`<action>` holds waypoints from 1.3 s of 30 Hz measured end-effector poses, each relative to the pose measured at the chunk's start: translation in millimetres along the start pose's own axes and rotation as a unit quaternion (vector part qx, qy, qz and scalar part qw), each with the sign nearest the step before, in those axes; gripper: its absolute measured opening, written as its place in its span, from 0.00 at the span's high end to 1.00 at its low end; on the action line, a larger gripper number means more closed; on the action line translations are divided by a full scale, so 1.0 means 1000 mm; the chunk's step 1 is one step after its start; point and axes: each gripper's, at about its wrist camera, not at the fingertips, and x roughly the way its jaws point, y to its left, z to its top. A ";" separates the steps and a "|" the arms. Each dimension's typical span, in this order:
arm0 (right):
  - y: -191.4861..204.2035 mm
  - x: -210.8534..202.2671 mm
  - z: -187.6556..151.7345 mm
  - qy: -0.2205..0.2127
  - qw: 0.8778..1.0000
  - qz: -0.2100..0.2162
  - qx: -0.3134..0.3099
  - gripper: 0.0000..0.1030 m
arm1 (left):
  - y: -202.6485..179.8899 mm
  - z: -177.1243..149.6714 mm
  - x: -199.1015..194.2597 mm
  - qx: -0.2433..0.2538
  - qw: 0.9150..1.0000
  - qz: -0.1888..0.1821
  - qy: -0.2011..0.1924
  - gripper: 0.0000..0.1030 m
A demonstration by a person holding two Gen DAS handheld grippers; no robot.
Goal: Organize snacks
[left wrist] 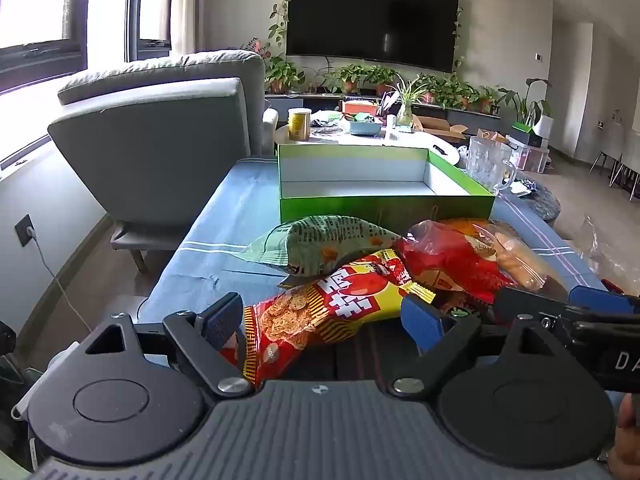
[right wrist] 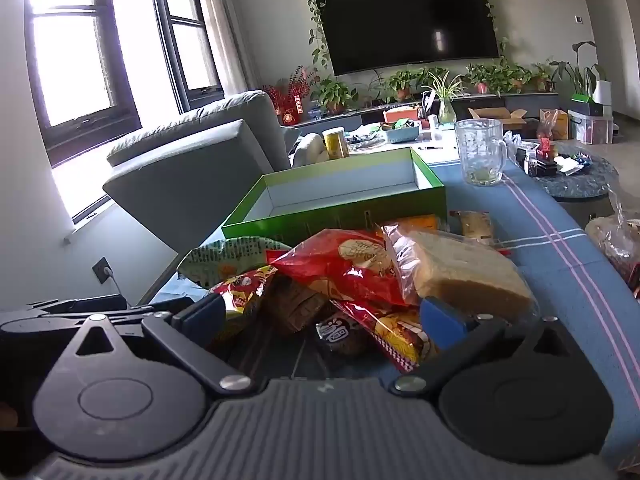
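A pile of snack bags lies on the blue cloth in front of an open green box (left wrist: 384, 202), which also shows in the right wrist view (right wrist: 340, 216) and looks empty. My left gripper (left wrist: 324, 318) is open, its fingers on either side of a red and yellow chip bag (left wrist: 320, 312). A pale green bag (left wrist: 320, 240) and a red bag (left wrist: 452, 260) lie behind it. My right gripper (right wrist: 320, 312) is open around a small dark packet (right wrist: 340, 332) and a red bag (right wrist: 348, 264). A clear bag of tan cake (right wrist: 464, 268) lies by its right finger.
A glass mug (right wrist: 480, 152) stands to the right of the box on the blue cloth (right wrist: 560, 248). A grey armchair (left wrist: 160, 140) stands to the left. A cluttered table with a yellow can (left wrist: 299, 123) lies behind. A round side table (right wrist: 576, 176) stands at right.
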 end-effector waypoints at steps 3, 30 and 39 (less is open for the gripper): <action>-0.001 0.001 0.000 0.007 1.000 0.002 0.008 0.01 | 0.003 0.000 0.000 0.002 1.000 0.000 -0.002 0.17; 0.001 0.001 -0.001 0.016 1.000 0.005 0.002 0.01 | -0.003 -0.005 0.000 0.006 1.000 -0.011 -0.001 0.20; -0.001 -0.001 -0.001 0.016 1.000 0.002 0.004 0.01 | -0.004 -0.004 0.000 0.006 1.000 -0.013 0.000 0.20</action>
